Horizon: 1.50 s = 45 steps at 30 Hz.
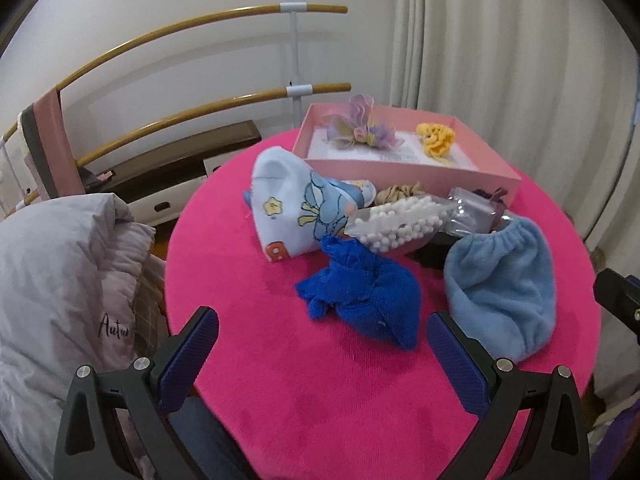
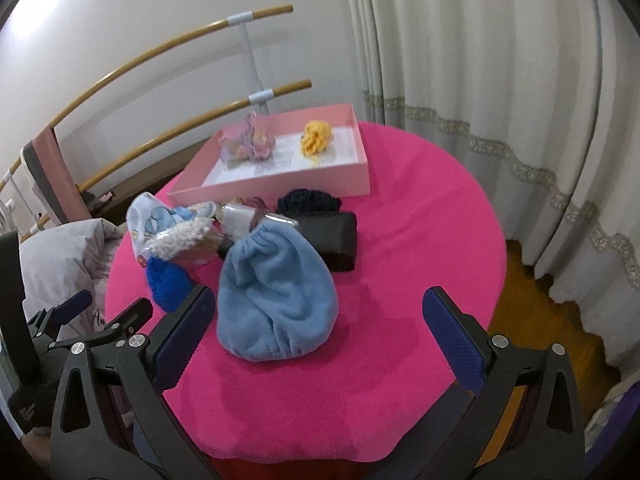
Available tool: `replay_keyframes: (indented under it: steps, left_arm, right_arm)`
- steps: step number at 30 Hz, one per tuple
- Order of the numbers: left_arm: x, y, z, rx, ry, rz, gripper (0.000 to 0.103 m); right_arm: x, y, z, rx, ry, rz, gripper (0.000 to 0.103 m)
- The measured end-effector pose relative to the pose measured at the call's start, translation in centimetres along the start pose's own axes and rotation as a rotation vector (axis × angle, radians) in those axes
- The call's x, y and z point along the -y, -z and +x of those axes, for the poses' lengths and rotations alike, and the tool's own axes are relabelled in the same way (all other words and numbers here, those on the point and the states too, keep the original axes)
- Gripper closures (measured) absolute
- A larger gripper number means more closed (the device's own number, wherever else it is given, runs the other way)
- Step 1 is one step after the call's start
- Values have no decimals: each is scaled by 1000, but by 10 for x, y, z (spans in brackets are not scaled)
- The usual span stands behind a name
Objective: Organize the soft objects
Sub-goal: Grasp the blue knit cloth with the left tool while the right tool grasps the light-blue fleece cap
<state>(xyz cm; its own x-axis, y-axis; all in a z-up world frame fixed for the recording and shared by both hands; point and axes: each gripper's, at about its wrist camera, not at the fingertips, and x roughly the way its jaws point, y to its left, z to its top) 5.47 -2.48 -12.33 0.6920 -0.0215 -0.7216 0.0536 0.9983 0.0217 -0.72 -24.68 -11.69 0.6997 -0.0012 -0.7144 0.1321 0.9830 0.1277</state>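
Note:
A round pink table [image 1: 304, 392] [image 2: 420, 240] holds a pile of soft things. A dark blue cloth [image 1: 364, 296] [image 2: 166, 282] lies just ahead of my left gripper [image 1: 322, 344], which is open and empty. A light blue fleece pouch [image 1: 500, 284] [image 2: 276, 296] lies just ahead of my right gripper [image 2: 318, 320], also open and empty. Behind them lie a white printed sock [image 1: 288, 204] [image 2: 150, 216] and a clear bag of white beads [image 1: 400, 220] [image 2: 180, 236]. A pink box [image 1: 404, 176] [image 2: 280, 184] at the back holds a purple flower scrunchie [image 1: 360, 128] [image 2: 250, 142] and a yellow knit one [image 1: 436, 140] [image 2: 316, 138].
A black case [image 2: 332, 236] and a dark knit piece [image 2: 308, 200] lie near the box. A grey quilt [image 1: 60, 280] is left of the table. Wooden rails [image 1: 180, 36] stand behind, curtains [image 2: 500, 100] to the right. The left gripper shows in the right wrist view [image 2: 100, 312].

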Motion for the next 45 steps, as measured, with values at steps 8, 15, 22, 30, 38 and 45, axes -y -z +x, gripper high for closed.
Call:
replay_keyframes:
  steps: [8,15,22,30,38,45]
  left_arm:
    - [11,-13,62,-36,-8,-11,0]
    - [4,-18,100,-80,64,-41,22]
    - [2,-23,104,-91,145,-16,58]
    - [-6,-23,99,-86,169,-11,68]
    - [-10,-14,70,-63,143,4,68]
    - [-15,-3,19,-18,127,16,68]
  right_arm:
    - [1,1,36,-70,-21,-5,0]
    - [-6,4,64,-121,-42,-27,0]
    - [-23,8,88,-166,-76,-60,24]
    - [-29,12,85,-169,-109,-97,87]
    - [-30,9,61,-136,-108,-126,90]
    - [-28,6,41,-103,-94,-128,90]
